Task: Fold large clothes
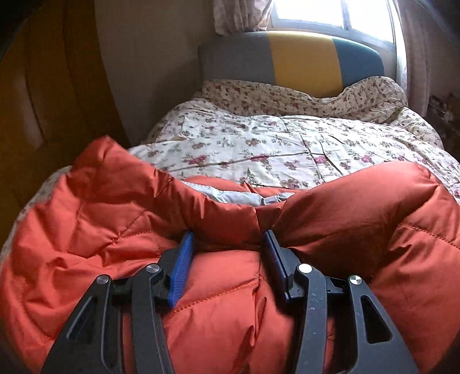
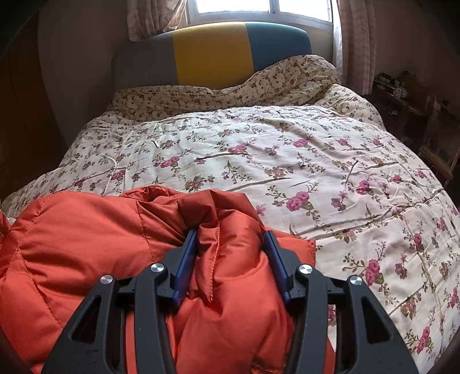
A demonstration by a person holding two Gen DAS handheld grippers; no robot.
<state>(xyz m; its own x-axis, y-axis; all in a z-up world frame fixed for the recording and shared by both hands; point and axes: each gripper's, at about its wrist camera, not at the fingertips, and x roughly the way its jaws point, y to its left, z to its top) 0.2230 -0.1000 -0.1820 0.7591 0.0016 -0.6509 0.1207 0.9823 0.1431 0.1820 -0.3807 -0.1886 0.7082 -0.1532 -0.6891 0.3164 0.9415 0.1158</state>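
With the jacket (image 2: 120, 244) bunched at the near edge of the bed (image 2: 287, 161), the right gripper (image 2: 230, 259) pinches a thick fold, the left gripper (image 1: 227, 259) stands half-open astride padding; next, lay the fold flat.

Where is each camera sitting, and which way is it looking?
Left wrist view: it sits on the left gripper and looks along its blue fingers over the orange puffer jacket toward the headboard.
Right wrist view: it sits on the right gripper, whose fingers pinch a bunched jacket fold, facing the floral quilt and window.
Both show jacket, quilt, headboard, window; no hands appear.
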